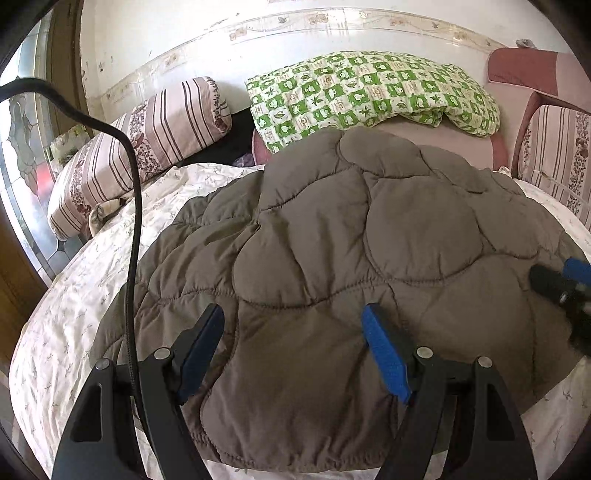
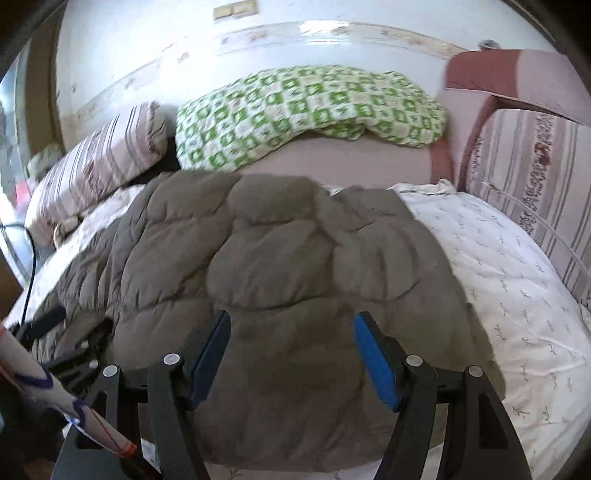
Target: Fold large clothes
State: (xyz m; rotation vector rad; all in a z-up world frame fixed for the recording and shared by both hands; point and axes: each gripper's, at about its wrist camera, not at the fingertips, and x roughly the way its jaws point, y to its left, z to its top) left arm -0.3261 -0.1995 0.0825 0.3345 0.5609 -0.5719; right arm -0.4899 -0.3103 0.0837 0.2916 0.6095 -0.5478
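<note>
Left wrist view: I see my left gripper [image 1: 293, 334] with jaws spread wide, hovering over the near hem of the brown quilted coat [image 1: 332, 266], pinching nothing. The coat lies flat in the middle of a bed, on a white sheet with a small sprig print [image 1: 66, 317]. Behind it, a green-and-white checked quilt [image 1: 373, 88] is bunched against the white wall [image 1: 155, 33]; a striped floral pillow [image 1: 140, 147] sits back left, and a pink headboard with a matching striped panel [image 1: 554, 147] stands at right. A black cable [image 1: 135, 221] hangs down at left. The right gripper's tip [image 1: 565, 288] enters at the right edge, blurred. Right wrist view: my right gripper [image 2: 291, 345] is also spread open and empty, above the coat's near edge [image 2: 280, 258]. Bare sheet [image 2: 517, 280] shows to the right, the checked quilt [image 2: 306, 107] behind, the pillow [image 2: 96, 158] back left. This view is motion-blurred.
</note>
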